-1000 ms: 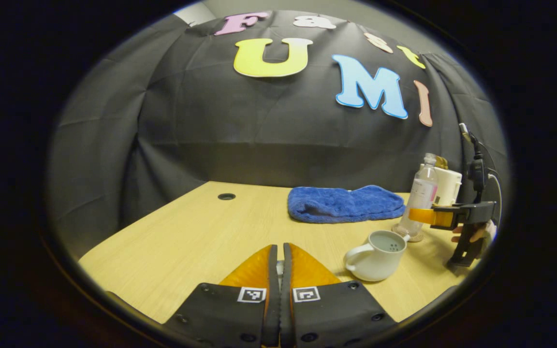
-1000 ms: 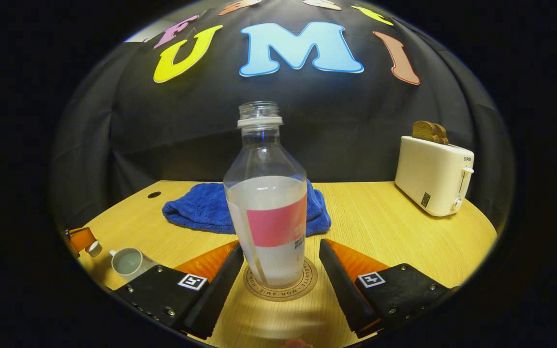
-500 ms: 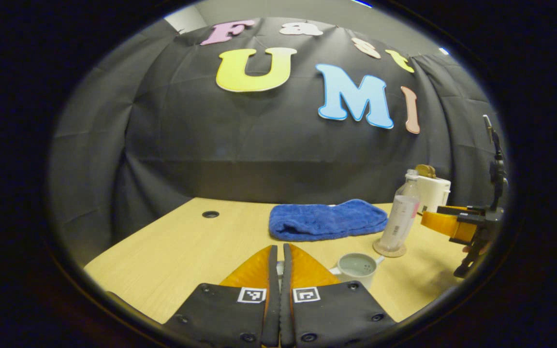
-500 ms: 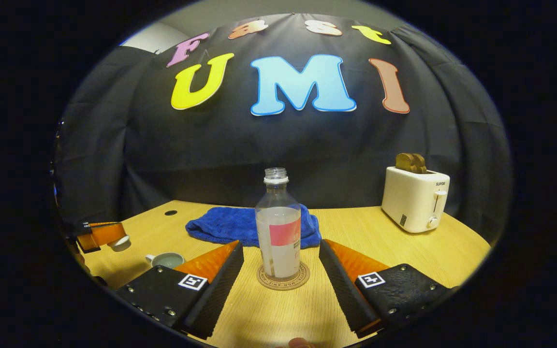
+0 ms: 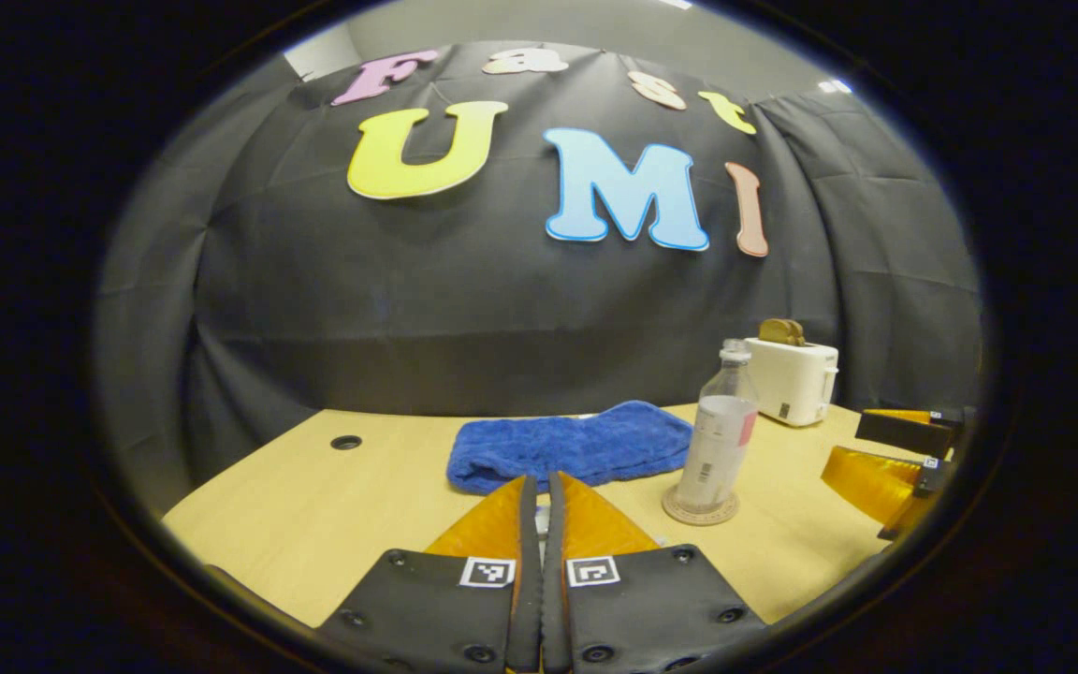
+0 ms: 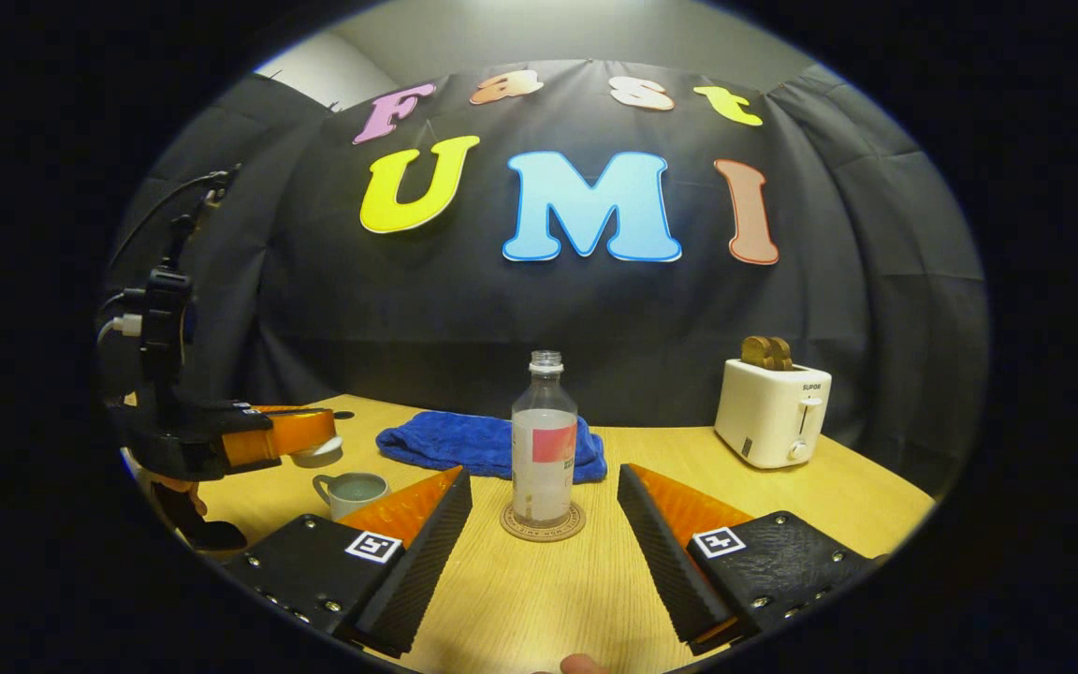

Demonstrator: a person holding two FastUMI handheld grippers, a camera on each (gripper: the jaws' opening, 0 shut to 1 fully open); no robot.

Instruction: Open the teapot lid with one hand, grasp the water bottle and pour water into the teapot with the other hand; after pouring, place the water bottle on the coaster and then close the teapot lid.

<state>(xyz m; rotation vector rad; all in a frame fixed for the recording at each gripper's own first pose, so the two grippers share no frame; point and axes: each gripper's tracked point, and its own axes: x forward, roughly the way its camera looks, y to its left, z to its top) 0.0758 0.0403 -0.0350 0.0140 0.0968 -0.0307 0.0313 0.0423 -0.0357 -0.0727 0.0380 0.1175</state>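
Note:
The clear water bottle point(image 6: 544, 449) with a pink label stands upright, uncapped, on the round coaster point(image 6: 544, 522). My right gripper point(image 6: 544, 476) is open and drawn back from it, one finger on each side, touching nothing. The white teapot point(image 6: 352, 491) stands open to the left with water inside. Just above and left of it hangs my left gripper point(image 6: 300, 432), shut on the white teapot lid point(image 6: 319, 451). In the left gripper view my left gripper point(image 5: 539, 479) is shut, with the bottle point(image 5: 721, 440) and coaster point(image 5: 700, 510) ahead to the right and the right gripper point(image 5: 895, 449) open beyond them.
A blue towel point(image 6: 464, 440) lies behind the bottle near the back wall. A white toaster point(image 6: 773, 412) with bread in it stands at the back right. The wooden table point(image 6: 548, 599) has a cable hole at its far left. A fingertip point(image 6: 581, 665) shows at the bottom edge.
My right gripper has backed away from the bottle, which stays on the coaster. My left gripper, still holding the lid, has moved so the teapot has slipped below its own view.

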